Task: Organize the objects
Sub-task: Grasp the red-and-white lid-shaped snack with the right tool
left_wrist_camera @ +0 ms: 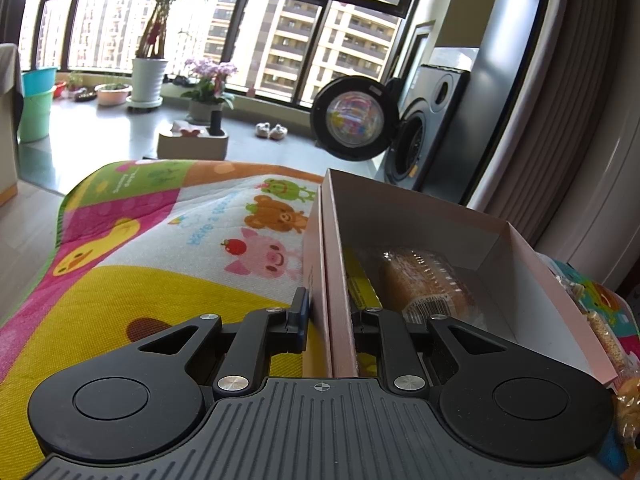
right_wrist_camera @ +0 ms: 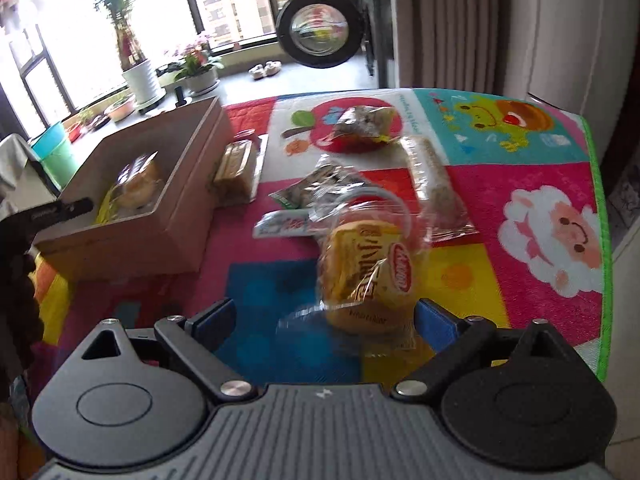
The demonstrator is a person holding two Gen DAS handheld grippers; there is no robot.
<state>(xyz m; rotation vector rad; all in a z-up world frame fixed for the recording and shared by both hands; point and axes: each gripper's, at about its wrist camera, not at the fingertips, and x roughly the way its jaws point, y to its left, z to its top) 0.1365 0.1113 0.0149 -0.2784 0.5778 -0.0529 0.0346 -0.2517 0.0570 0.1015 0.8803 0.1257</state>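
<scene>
Left tongs (left_wrist_camera: 328,320) pinch the box (left_wrist_camera: 496,280) wall, steadying it; right tongs (right_wrist_camera: 324,320), spread wide, straddle the bun (right_wrist_camera: 366,276), probably to grab it.

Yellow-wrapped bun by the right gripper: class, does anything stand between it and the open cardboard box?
Nothing visible does. The yellow-wrapped bun sits between the right gripper's open fingers; only bare mat separates it from the box.

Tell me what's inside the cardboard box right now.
The box holds a wrapped bun and a yellow packet; its near wall and the left gripper hide the nearest floor.
</scene>
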